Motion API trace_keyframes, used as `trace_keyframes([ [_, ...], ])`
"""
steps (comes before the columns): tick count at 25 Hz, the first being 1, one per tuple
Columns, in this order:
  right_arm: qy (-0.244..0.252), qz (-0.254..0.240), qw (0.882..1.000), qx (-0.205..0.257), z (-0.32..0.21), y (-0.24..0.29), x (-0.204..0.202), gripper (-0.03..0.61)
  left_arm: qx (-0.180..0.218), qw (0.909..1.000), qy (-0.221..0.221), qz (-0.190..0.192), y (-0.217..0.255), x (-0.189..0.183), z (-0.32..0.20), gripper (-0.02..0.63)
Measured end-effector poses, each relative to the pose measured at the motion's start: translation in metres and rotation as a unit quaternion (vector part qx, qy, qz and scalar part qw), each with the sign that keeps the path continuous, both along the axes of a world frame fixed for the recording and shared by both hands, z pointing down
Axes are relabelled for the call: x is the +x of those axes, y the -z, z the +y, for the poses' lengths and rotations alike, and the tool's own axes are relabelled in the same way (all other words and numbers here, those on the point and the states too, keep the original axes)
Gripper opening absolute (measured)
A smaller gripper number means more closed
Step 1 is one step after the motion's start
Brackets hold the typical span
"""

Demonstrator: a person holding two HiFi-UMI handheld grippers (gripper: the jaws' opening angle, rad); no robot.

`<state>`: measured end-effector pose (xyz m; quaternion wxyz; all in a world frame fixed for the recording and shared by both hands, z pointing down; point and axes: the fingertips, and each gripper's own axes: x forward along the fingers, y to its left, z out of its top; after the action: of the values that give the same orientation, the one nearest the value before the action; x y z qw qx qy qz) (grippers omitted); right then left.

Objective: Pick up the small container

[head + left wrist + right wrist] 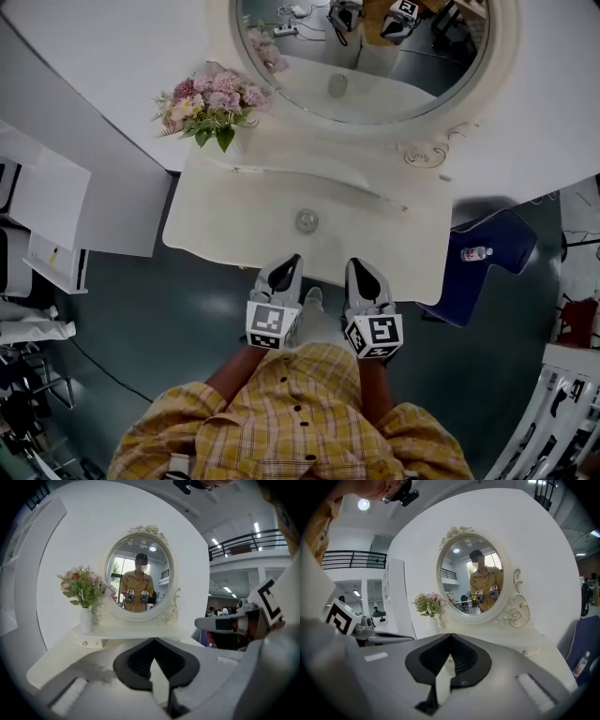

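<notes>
- At the near edge of the white vanity table (216, 225), the person holds the left gripper (287, 266) and the right gripper (360, 272) side by side, both pointing toward the far side. This looks like a ready stance ahead of the reach.
- The small container (307, 221), round and pale, stands on the middle of the tabletop. It is just beyond the two grippers and roughly between their lines, so either could go for it.
- Both grippers are clenched with nothing held: in each gripper view the dark jaws meet at their tips. Whichever reaches will probably have to spread its jaws first.
- The flowers (211, 103) sit in a vase at the far left, beside the oval mirror (375, 94) and well clear of the container, so they likely won't hinder the approach.
- To the right, a bottle (476, 253) lies on a blue chair (506, 246). Its red label is too small to read.
- The only other print is the black-and-white square markers on the gripper cubes, and they carry no words.
</notes>
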<state>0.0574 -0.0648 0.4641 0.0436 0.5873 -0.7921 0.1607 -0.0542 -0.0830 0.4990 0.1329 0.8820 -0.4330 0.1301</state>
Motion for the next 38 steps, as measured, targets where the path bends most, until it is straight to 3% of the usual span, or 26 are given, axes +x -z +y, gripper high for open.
trace_keyframes([
  [30,0.055,-0.003,0.997,-0.045,-0.051,-0.067,0.018,0.003,-0.072,0.9942,0.047,-0.064,-0.103,0.019,-0.054,0.0],
  [38,0.061,-0.001,0.997,-0.053,-0.058,-0.082,0.024,0.003,-0.09,0.9915,0.059,-0.073,-0.129,0.021,-0.063,0.079],
])
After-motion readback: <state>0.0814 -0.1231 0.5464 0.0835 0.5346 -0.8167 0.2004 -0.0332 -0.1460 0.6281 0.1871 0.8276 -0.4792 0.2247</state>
